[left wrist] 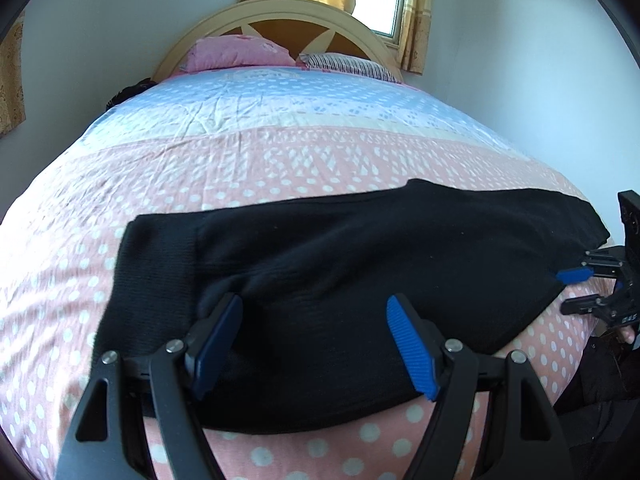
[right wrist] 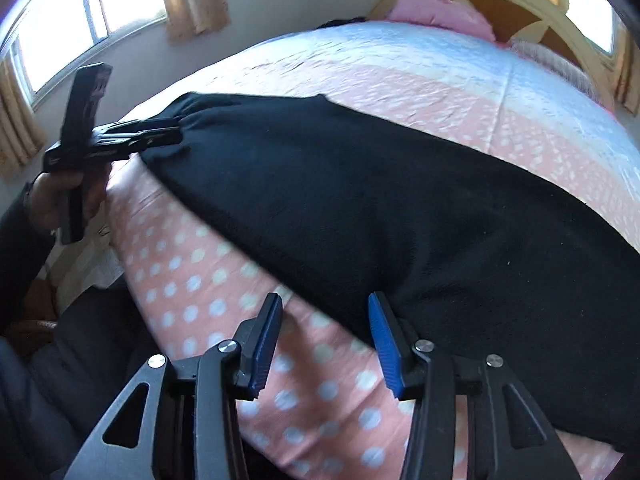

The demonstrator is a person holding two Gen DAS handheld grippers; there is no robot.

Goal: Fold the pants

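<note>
Pants of black knitted fabric (left wrist: 340, 264) lie flat in a band across the pink polka-dot bed (left wrist: 280, 160). Our left tongs (left wrist: 316, 344) and right tongs (right wrist: 324, 344) both gape apart at its near edge, holding nothing. We judge the next fold pending: each must pinch an end.

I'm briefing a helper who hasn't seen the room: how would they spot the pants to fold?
Start at the bed with the pink polka-dot cover. Lying flat across its near end are the black pants, the only dark item on the cover, unlike the pink and striped pillows by the headboard.
</note>
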